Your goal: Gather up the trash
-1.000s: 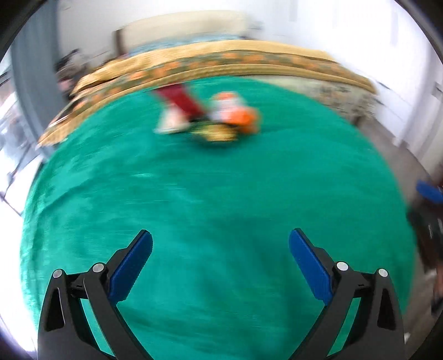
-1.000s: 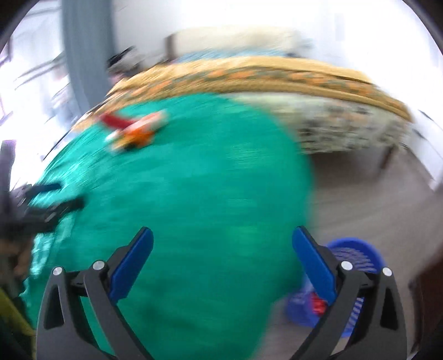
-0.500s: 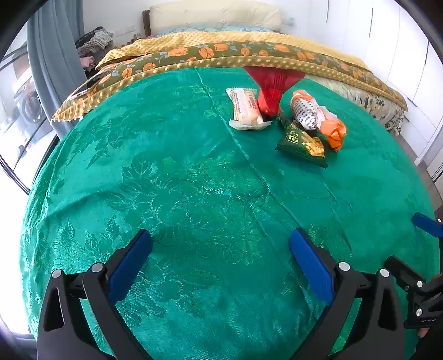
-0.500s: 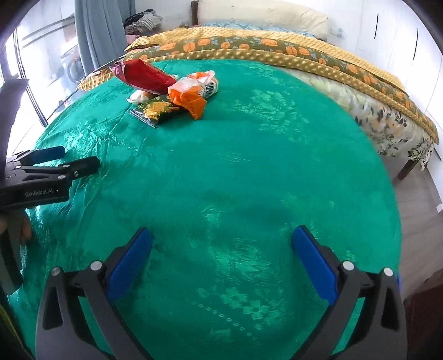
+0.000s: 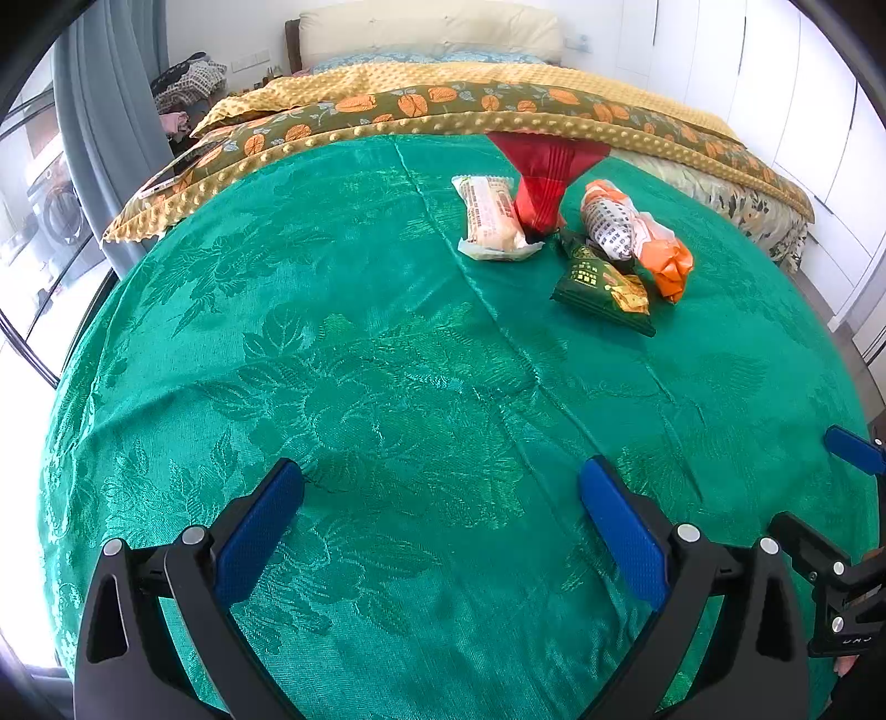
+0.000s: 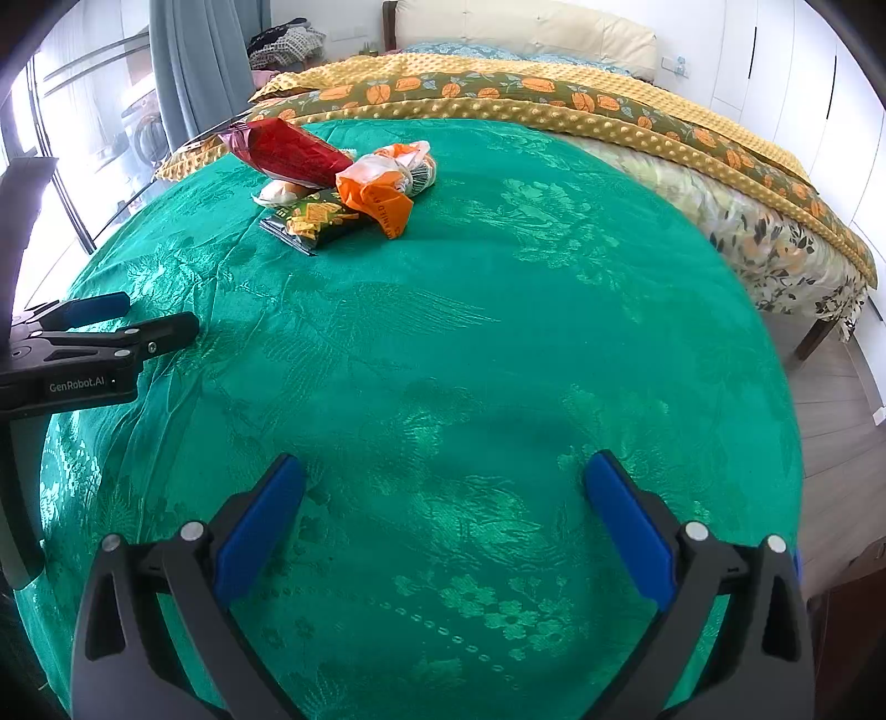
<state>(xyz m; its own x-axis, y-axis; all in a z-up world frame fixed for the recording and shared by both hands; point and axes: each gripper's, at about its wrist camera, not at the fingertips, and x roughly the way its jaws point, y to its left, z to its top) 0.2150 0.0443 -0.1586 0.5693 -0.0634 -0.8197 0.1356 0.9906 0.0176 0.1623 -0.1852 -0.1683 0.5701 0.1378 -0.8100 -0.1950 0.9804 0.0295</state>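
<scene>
Several snack wrappers lie in a cluster on the far part of a green bedspread [image 5: 360, 360]: a red bag [image 5: 542, 177], a pale bread packet [image 5: 490, 219], a dark green packet [image 5: 603, 282] and an orange-and-white bag [image 5: 637, 238]. The right wrist view shows the same red bag [image 6: 288, 152], green packet [image 6: 315, 216] and orange bag [image 6: 382, 194]. My left gripper [image 5: 440, 526] is open and empty over the near bedspread, well short of the wrappers. My right gripper [image 6: 443, 526] is open and empty too. The left gripper also shows in the right wrist view [image 6: 111, 327].
A yellow and floral blanket [image 5: 443, 105] lies folded across the bed behind the wrappers, with a headboard [image 5: 432, 27] beyond. Grey curtains [image 5: 99, 111] and a window are at the left. Wood floor [image 6: 830, 399] and white wardrobes [image 6: 775, 55] are at the right.
A second ago both views were blurred and swinging, with a blue basket on the floor in the right view. Since half a second ago both grippers have held almost still, open.
</scene>
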